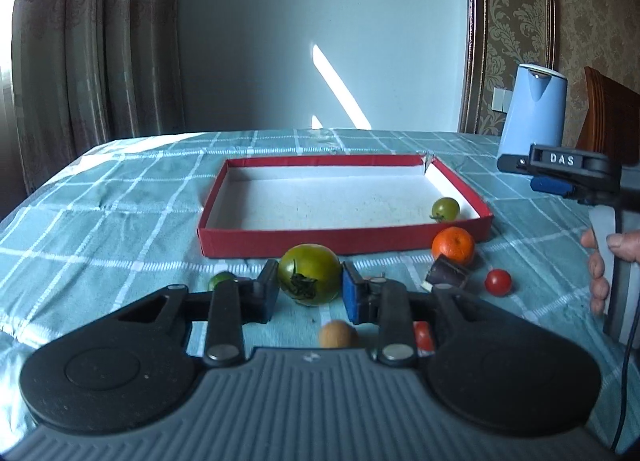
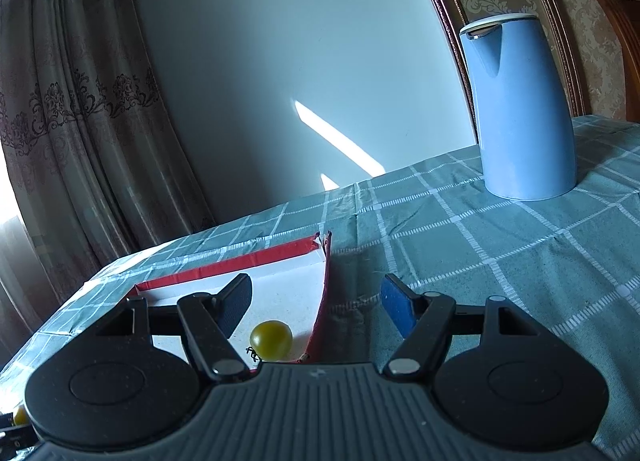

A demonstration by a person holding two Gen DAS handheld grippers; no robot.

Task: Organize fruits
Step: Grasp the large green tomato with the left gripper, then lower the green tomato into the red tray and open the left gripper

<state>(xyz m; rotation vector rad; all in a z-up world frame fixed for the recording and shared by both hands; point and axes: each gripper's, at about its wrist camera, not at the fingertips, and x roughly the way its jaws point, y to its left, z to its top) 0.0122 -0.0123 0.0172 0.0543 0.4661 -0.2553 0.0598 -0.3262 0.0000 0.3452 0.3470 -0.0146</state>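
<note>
Tomato (image 1: 310,279), big, glossy green, dark stem facing camera.

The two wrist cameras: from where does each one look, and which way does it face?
Left wrist: sits behind the left gripper, shut on the large green tomato, facing the red tray; the right gripper and a hand show.
Right wrist: sits behind the open right gripper, over the tray's right wall, facing the blue kettle.
Shared: tray, kettle, small green tomato inside.

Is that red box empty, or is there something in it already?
Nearly empty: the red box holds one small green tomato in its near right corner; the rest is bare white floor.
</note>
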